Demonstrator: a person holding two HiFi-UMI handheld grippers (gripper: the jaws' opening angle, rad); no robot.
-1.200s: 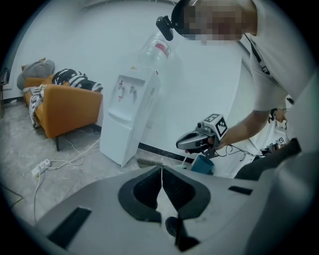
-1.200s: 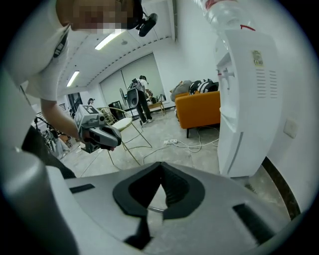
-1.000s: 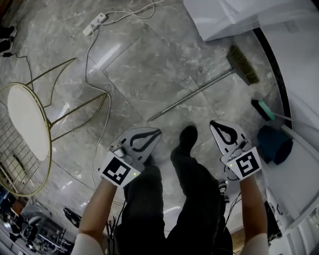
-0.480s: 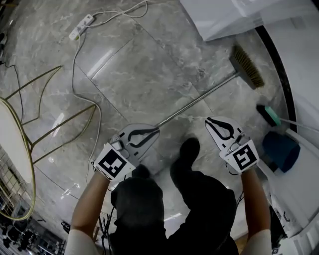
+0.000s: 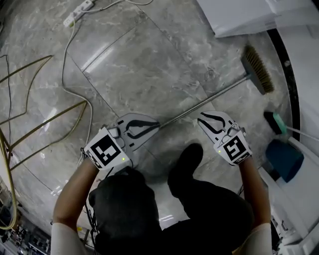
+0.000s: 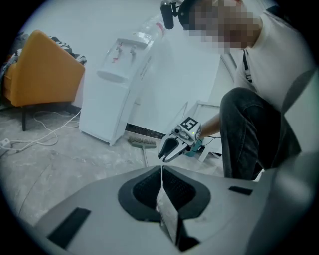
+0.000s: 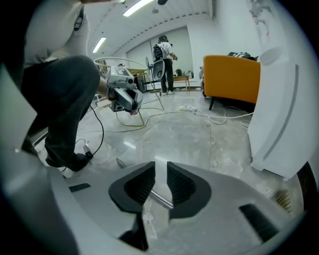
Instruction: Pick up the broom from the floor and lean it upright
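Note:
The broom [image 5: 258,69] lies flat on the grey marble floor, its metal handle [image 5: 199,104] running down-left from the bristle head. My left gripper [image 5: 155,123] hovers at the handle's free end with its jaws shut and nothing between them; the left gripper view [image 6: 161,169] shows the pads meeting in a thin line. My right gripper [image 5: 200,118] sits just right of the handle's lower part. Its jaws are opening, and the handle [image 7: 159,198] shows on the floor through the gap [image 7: 160,167], not between the pads.
A white power strip with its cable [image 5: 79,9] and gold wire chair legs [image 5: 30,99] lie to the left. A white cabinet [image 5: 244,15], a teal brush [image 5: 276,123] and a blue dustpan [image 5: 285,158] crowd the right. My dark shoe [image 5: 188,158] stands between the grippers.
Both grippers have sunk toward the floor and now flank the handle's lower end. The right jaws have parted from shut. The person has crouched lower.

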